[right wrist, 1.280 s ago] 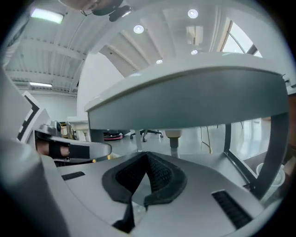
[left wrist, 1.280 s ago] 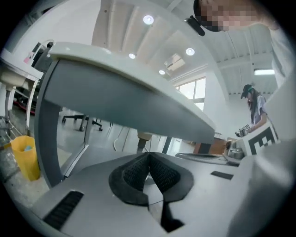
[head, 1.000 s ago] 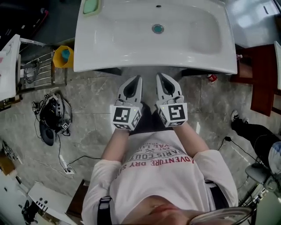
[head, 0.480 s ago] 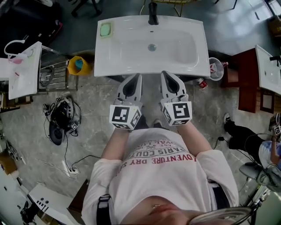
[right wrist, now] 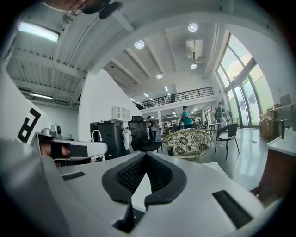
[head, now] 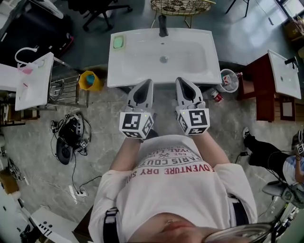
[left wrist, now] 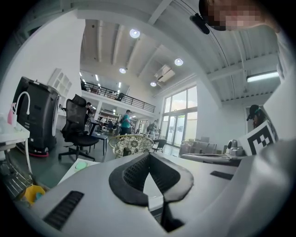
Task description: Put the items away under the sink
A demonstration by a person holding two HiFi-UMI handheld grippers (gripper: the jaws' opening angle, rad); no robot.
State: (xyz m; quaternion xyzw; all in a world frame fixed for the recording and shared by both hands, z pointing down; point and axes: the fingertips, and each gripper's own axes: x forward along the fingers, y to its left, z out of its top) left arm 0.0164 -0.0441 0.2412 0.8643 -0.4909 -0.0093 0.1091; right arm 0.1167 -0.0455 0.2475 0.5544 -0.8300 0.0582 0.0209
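Note:
The white sink [head: 190, 71] stands ahead of me and far below, with a dark faucet [head: 163, 26] at its back and a green soap [head: 118, 42] on its left corner. My left gripper [head: 148, 81] and right gripper [head: 179, 79] are held side by side in front of the person's chest, pointing level toward the sink. Both are shut with nothing between the jaws. In the left gripper view the left gripper's [left wrist: 149, 156] tips meet; the same shows for the right gripper [right wrist: 146, 155] in its own view. The space under the sink is hidden.
A yellow bucket [head: 89, 79] and a metal rack [head: 61, 90] stand left of the sink. A white bin [head: 229, 79] and a red can [head: 216, 96] lie at its right. Tangled cables [head: 71, 137] lie on the floor at the left; a wicker chair [head: 180, 5] stands behind.
The head view has risen: the sink looks smaller and farther below. Both grippers came up with it, still side by side and shut.

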